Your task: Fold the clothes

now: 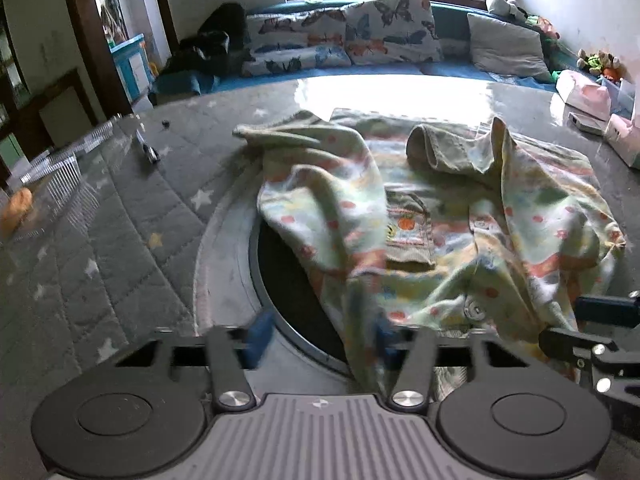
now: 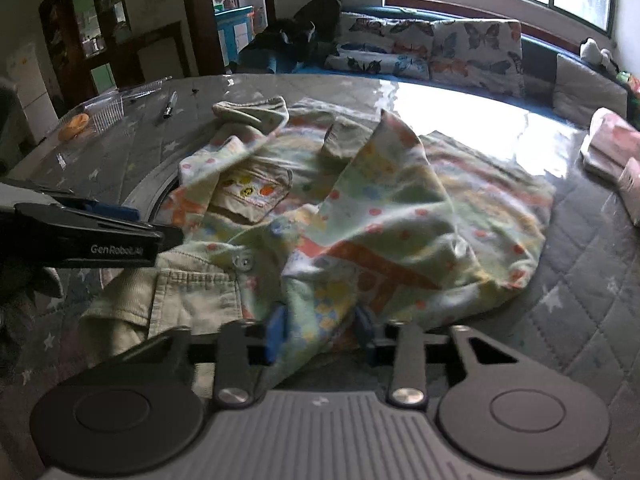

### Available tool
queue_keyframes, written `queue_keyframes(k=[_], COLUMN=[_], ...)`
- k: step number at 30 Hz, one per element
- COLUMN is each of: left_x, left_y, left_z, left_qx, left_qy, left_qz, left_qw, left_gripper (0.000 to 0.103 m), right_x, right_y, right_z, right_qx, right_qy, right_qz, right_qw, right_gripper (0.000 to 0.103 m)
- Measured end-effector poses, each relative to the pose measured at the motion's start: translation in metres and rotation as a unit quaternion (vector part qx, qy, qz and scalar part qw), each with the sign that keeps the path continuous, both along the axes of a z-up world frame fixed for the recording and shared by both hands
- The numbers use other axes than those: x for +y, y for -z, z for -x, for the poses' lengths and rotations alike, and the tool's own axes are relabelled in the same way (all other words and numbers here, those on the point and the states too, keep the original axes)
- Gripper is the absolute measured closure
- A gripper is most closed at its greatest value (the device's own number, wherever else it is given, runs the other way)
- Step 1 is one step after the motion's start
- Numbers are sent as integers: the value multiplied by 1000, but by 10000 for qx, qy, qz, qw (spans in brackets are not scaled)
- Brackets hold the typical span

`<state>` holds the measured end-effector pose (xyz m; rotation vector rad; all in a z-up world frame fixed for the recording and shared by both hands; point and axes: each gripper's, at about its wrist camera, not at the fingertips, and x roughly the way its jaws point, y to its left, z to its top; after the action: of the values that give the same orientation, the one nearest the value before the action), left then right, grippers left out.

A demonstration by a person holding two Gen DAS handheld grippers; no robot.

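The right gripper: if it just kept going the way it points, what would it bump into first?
Almost at once, the patterned jacket: the right gripper already has the near hem between its jaws, and the bunched cloth rises straight ahead. The table lies beneath, though how thick the cloth is there is unclear.

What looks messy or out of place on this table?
The patterned shirt lies rumpled, not flat: both sleeves are flopped inward over its front, one cuff curled open. A pen lies loose on the table beyond it. Nothing looks spilled or torn.
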<state>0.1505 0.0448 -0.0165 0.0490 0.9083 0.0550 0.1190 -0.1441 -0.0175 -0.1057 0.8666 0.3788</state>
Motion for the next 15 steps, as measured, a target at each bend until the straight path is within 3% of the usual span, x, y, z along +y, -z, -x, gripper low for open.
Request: queue_keyframes(k=[3,6,15], left_x=[0,0,4], left_y=[-1,-6,-11], left_z=[7,21,84], left_qx=[1,-46,174], left_qy=[59,53,119], left_qz=[125,250,778], left_qw=[9999,9997,9967], left_gripper=[94,98,103], right_x=[-5,-14,-45], right_y=[-2,-8,-19], right_z=[3,10,56], right_qx=[-13,-63,-7], right_qy=[-14,-26,-259], right_qz=[-17,-35,214], right_qw=[10000,10000,9994], right_gripper=[91,98,100])
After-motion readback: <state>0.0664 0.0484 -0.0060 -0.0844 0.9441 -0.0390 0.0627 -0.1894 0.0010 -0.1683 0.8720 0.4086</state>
